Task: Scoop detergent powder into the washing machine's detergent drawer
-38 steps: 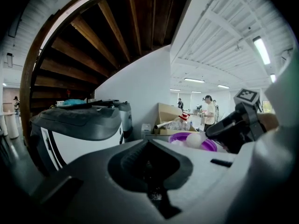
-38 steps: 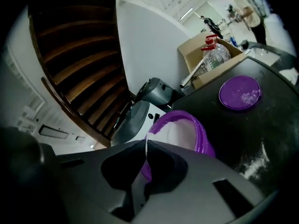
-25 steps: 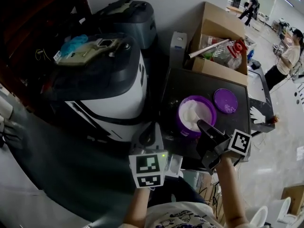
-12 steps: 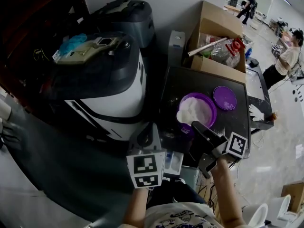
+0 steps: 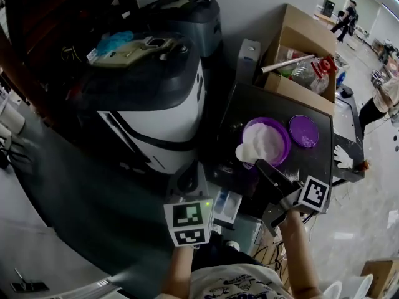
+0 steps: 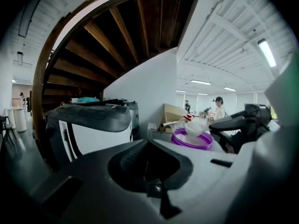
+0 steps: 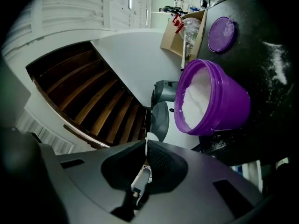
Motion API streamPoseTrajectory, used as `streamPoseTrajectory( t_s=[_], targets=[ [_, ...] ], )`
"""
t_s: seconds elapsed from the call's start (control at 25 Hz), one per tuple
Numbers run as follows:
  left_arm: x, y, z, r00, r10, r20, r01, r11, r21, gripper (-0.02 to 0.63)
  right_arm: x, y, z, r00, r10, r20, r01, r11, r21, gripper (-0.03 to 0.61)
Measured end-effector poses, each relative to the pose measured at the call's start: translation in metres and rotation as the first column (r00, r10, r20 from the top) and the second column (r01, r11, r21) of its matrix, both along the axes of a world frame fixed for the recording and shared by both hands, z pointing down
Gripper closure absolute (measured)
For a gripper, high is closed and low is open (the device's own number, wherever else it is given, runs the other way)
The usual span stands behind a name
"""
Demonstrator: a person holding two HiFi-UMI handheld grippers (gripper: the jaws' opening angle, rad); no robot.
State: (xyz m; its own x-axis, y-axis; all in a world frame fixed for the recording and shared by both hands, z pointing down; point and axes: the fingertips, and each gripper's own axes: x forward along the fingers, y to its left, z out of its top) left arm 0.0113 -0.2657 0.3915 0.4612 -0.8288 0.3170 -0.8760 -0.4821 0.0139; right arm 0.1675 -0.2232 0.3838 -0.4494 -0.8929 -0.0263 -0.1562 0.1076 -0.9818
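A purple tub (image 5: 268, 141) of white detergent powder stands on a black tabletop (image 5: 246, 108). My right gripper (image 5: 267, 169) is shut on the handle of a white scoop (image 5: 247, 152). The scoop is heaped with powder and hangs just past the tub's near-left rim. In the right gripper view the handle (image 7: 140, 181) runs between the jaws of the right gripper (image 7: 146, 141), beside the tub (image 7: 219, 101). The open detergent drawer (image 5: 228, 205) lies below and left of the scoop. My left gripper (image 5: 190, 184) sits by the drawer, and in its own view the left gripper (image 6: 148, 143) has its jaws together with nothing seen between them.
The white and black washing machine (image 5: 156, 111) fills the left. The purple lid (image 5: 303, 131) lies right of the tub. Spilled powder (image 7: 278, 59) dusts the tabletop. A cardboard box (image 5: 299, 55) of clutter stands behind. People (image 5: 349, 11) are far off at the right.
The scoop has come up out of the tub loaded with powder and moved left, past the rim toward the drawer. The left gripper has stayed by the drawer.
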Motion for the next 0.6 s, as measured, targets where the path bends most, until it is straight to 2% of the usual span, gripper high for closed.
streamPoseTrajectory(
  t_s=[0.32,0.6],
  targets=[
    [-0.012,0.041,0.005,0.994,-0.105,0.014,0.105,0.995,-0.003,0.612,-0.004,0.024,0.004,0.995,-0.082,-0.059,0.082,0.997,0.002,0.558],
    [-0.026,0.081,0.015,0.979,-0.201,0.019,0.201,0.979,-0.019,0.612,-0.009,0.044,0.012,0.984,-0.145,-0.101,0.146,0.989,-0.002,0.558]
  ],
)
